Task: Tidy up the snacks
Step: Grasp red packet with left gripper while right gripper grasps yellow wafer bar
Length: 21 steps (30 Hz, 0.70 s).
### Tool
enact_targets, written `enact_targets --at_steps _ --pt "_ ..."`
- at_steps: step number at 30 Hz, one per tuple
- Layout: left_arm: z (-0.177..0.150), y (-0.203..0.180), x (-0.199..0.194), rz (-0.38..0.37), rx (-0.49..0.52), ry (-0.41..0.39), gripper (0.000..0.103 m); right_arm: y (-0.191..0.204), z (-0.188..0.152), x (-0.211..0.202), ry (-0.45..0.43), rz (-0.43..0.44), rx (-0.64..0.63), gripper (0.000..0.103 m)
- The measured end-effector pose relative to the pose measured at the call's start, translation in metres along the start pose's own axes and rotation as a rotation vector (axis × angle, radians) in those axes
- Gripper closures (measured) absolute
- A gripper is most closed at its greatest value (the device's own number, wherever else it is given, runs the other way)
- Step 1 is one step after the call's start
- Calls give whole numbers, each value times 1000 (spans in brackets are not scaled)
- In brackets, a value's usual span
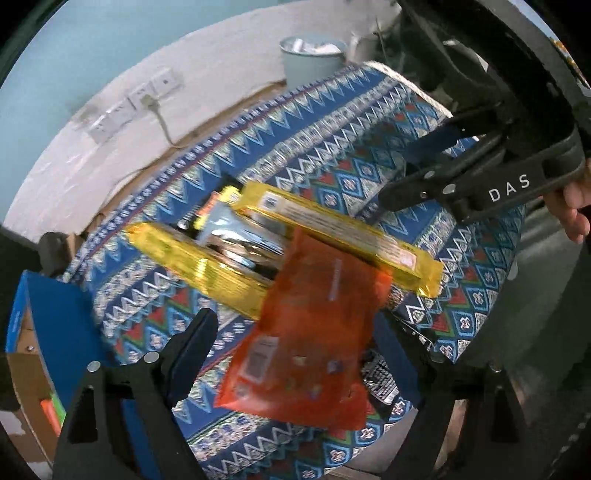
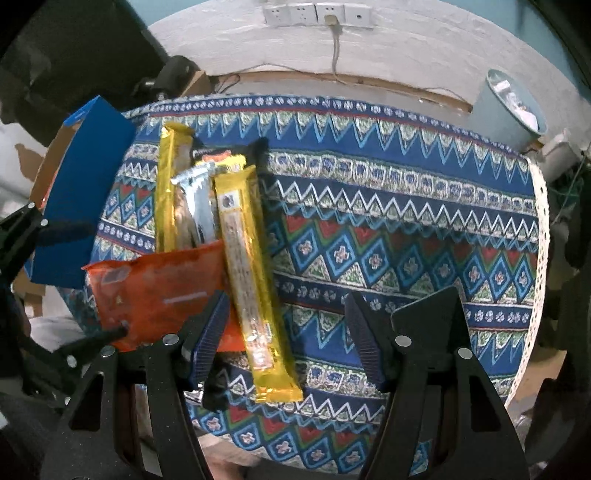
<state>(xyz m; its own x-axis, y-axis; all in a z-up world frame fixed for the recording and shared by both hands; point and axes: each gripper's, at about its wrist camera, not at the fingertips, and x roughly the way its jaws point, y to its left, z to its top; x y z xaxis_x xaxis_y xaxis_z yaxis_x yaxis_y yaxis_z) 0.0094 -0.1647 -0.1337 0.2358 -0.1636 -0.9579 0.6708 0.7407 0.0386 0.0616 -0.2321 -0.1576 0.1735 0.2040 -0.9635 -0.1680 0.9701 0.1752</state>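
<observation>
A heap of snacks lies on the patterned tablecloth [image 2: 406,229]. It holds two long yellow packs [image 2: 247,280] [image 2: 168,184], a silver pack [image 2: 197,199] and an orange-red packet [image 2: 155,291] at the near end. My left gripper [image 1: 295,325] hangs open straddling the orange-red packet [image 1: 306,332]; its left finger [image 1: 195,339] stands clear of the packet, while the right one is hidden behind it. My right gripper [image 2: 286,299] is open above the table, the near yellow pack running beside its left finger [image 2: 210,332]. It also shows in the left wrist view as the right gripper [image 1: 417,162].
An open cardboard box with a blue flap [image 2: 85,192] stands off the table's left edge. A pale blue bin [image 2: 506,107] sits by the wall at the back right, under sockets [image 2: 317,14] with a cable. A hand [image 1: 569,210] holds the right gripper.
</observation>
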Motion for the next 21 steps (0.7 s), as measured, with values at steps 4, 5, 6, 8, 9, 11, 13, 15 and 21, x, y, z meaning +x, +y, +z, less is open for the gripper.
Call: enact_targets --at_steps 4,5,6,8,9,11,13,15,21 --pt "-1 2 20 -53 -24 56 16 -2 -6 13 36 -2 -14 37" --pt "0 3 25 -66 -31 70 16 -3 -8 16 43 0 -16 37" --pt "0 3 29 -67 -38 82 16 -4 -9 21 52 3 -16 37" --pt "0 2 36 -64 -33 100 16 -5 -11 27 65 3 -17 37" --pt "-1 3 38 -68 -32 106 16 -5 -11 31 72 0 -18 37" --pt "-3 3 44 -78 -32 119 16 -5 -11 34 81 -3 -19 37" --pt "-5 3 49 -70 -27 125 15 -5 -11 37 85 -2 -19 37" --pt "-7 4 51 -74 -25 120 15 -4 -10 38 85 -2 -22 37" --pt "-16 6 51 -122 -63 104 47 0 -9 43 88 -1 -30 37"
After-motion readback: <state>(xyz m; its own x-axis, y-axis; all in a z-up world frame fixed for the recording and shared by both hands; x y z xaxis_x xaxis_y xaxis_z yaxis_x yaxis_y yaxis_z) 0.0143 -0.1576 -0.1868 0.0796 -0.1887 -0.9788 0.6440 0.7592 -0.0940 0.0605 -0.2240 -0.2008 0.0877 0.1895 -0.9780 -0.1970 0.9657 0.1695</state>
